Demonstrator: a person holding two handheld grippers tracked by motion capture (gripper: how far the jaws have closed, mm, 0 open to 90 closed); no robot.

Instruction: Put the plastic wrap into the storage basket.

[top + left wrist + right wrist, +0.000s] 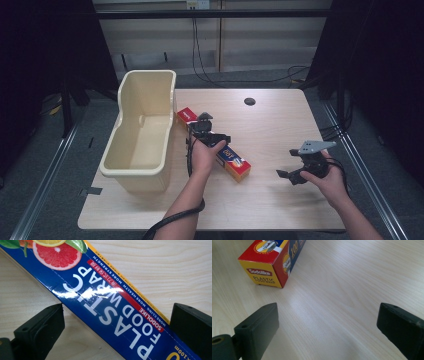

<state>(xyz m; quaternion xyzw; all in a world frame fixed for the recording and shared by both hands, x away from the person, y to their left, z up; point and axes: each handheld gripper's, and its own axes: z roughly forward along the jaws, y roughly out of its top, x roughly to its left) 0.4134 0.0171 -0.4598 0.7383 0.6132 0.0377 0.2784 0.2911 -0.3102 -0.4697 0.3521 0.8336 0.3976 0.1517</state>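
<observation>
- long box of plastic food wrap (220, 150) lying flat on the wooden table (270, 200), slanted from upper left to lower right in the high view; upper end close beside the cream tub (142, 135), lower red end nearer the table's middle
- left gripper (207, 131) down over the middle of the box in the high view, held by the left hand (204, 155); cable (172, 220) trailing back along the forearm to the near edge
- in the left gripper view, 2 black jaws spread wide, 1 on each side of the box (110, 310); blue top face with white lettering and a cut grapefruit picture running slantwise between them; left jaw just beside the box edge, right jaw close to the yellow edge; contact with either side impossible to tell; nothing clamped
- right gripper (289, 176) held by the right hand (327, 182) well apart from the box, over bare table toward the right side; grey 3-cornered plate (312, 146) on top
- in the right gripper view, 2 jaws standing far apart with bare wood between them, holding nothing; red and yellow end of the box (265, 265) seen ahead at upper left, resting on the table
- tub upright at the table's left edge, inside bare; small dark hole (249, 101) in the tabletop near the far edge
</observation>
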